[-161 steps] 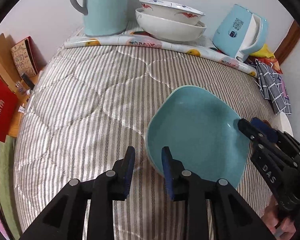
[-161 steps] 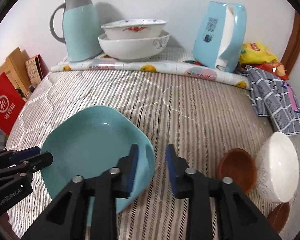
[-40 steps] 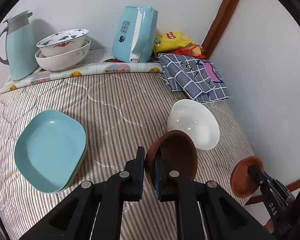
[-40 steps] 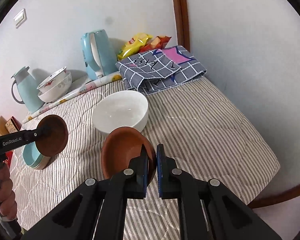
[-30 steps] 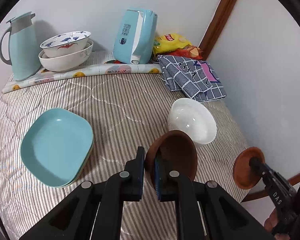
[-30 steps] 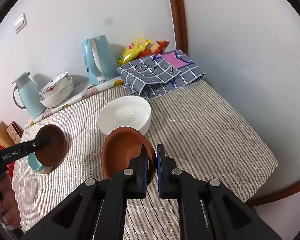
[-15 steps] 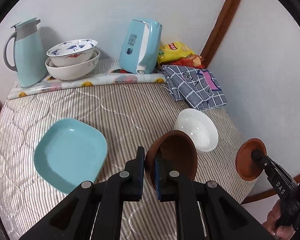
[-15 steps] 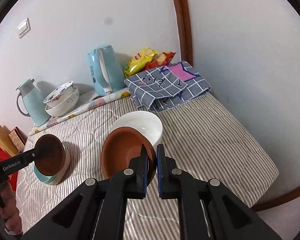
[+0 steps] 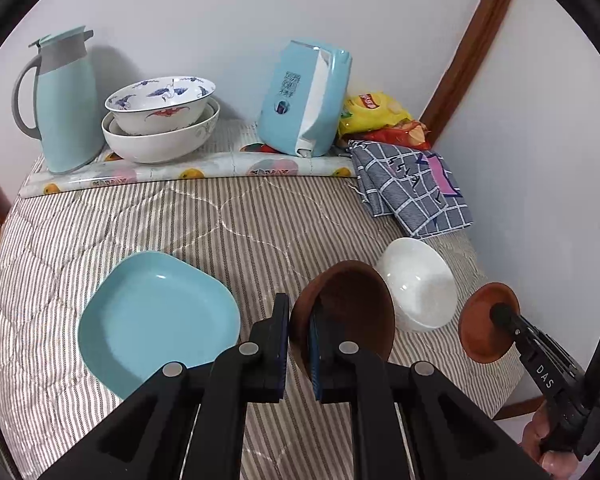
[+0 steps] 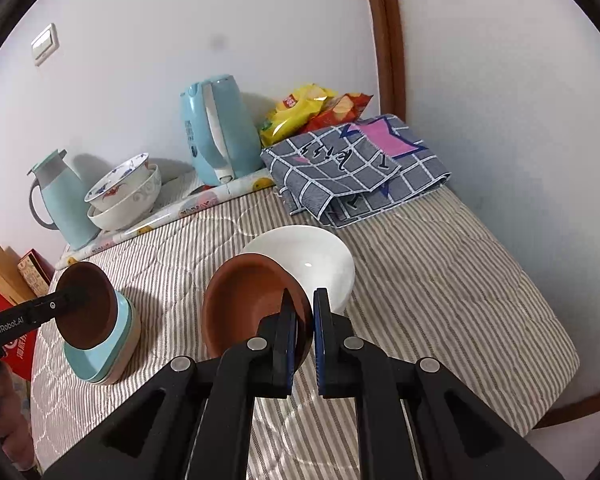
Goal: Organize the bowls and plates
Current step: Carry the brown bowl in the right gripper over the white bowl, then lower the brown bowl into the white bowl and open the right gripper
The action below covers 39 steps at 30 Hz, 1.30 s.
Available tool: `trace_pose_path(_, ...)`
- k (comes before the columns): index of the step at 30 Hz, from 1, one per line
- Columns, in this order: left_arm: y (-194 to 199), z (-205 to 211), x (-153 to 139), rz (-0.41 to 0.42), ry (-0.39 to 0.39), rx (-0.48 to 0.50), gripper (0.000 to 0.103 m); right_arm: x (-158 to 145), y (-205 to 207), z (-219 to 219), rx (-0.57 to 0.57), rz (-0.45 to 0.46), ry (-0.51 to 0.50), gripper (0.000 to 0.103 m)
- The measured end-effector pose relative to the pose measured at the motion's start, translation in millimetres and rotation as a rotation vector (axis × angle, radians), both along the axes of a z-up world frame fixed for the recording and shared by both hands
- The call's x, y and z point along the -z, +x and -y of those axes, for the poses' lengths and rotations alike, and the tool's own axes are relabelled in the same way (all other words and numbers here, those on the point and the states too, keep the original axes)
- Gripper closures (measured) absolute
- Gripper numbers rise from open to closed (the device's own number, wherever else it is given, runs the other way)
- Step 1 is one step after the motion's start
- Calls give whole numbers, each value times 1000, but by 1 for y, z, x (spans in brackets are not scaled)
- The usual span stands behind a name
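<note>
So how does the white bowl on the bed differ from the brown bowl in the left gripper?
The white bowl rests on the striped cover, untouched; the brown bowl is held off it, its rim pinched by the left gripper. The white bowl sits nearly upright; the brown one is tipped on edge. The white one is glossy, the brown one matte. Both are round and empty.

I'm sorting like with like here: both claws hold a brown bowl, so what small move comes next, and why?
Probably lower the left claw to set its brown bowl on the blue plates. In the right wrist view that bowl already hangs over the stack, while the right claw grips the other brown bowl beside the white bowl.
</note>
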<state>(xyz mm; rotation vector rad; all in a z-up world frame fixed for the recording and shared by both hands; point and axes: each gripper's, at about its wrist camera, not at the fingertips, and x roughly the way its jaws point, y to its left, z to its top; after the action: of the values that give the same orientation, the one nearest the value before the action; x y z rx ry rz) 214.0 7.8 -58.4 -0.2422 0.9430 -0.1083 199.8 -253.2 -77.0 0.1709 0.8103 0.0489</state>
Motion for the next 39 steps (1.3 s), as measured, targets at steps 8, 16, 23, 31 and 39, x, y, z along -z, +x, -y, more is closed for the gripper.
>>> trace_pose_path(8, 18, -3, 11, -26, -18, -16, 94, 18, 26, -2, -1, -35, 22, 95)
trace_pose_path(16, 36, -2, 24, -51, -15, -24, 94, 34, 51, -6, -18, -62, 8, 95)
trace_pose_path(23, 50, 3, 37, -73, -8, -19, 94, 50, 73, -9, -12, -90, -20, 95)
trace_pose_path(31, 62, 9, 47, -87, -5, -13, 94, 66, 97, -9, -22, -127, -27, 95)
trace_pose_path(39, 74, 14, 54, -99, 7, -6, 94, 77, 107, -7, -31, -171, -42, 95)
